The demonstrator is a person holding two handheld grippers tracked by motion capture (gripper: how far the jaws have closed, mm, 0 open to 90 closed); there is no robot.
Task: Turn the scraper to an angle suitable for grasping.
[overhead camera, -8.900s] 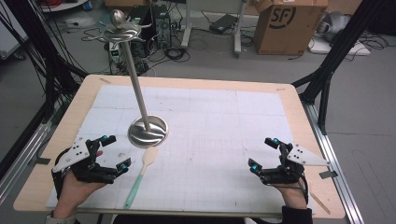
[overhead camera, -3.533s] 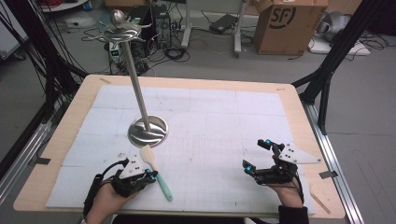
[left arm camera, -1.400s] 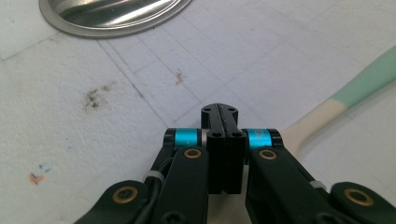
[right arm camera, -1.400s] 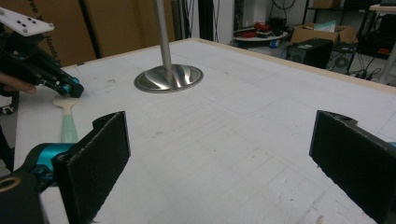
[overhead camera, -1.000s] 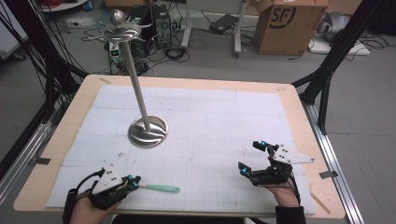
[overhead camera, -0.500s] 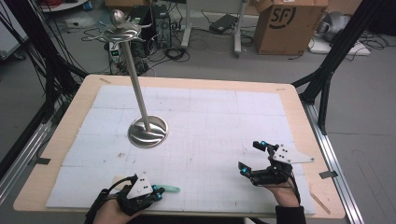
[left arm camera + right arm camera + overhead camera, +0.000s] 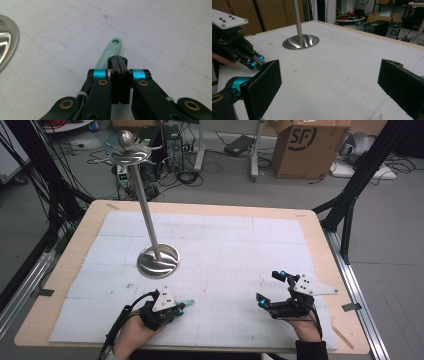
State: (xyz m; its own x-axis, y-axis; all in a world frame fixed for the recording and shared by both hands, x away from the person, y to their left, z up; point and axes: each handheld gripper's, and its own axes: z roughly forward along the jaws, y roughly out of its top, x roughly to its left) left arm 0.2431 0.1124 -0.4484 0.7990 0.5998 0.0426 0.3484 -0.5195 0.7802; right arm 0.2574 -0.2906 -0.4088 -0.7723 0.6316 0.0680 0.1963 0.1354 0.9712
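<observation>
The left gripper [image 7: 120, 65] is clamping a mint-green utensil handle [image 7: 110, 53] at the mat's 7 o'clock edge, gripping so little of it that the piece is risking twisting or slipping loose. The right gripper [image 7: 272, 289] is sitting wide apart and empty at 5 o'clock. The steel stand base [image 7: 158, 260] at 10 o'clock is limiting swings, while the white mat [image 7: 235, 245] is offering open room centrally.

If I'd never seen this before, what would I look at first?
Probably the tall shiny metal stand rising from its round base left of the table's middle. Next, the mint-green handle pinched in the shut left gripper near the front edge, while the right gripper sits wide open.
</observation>
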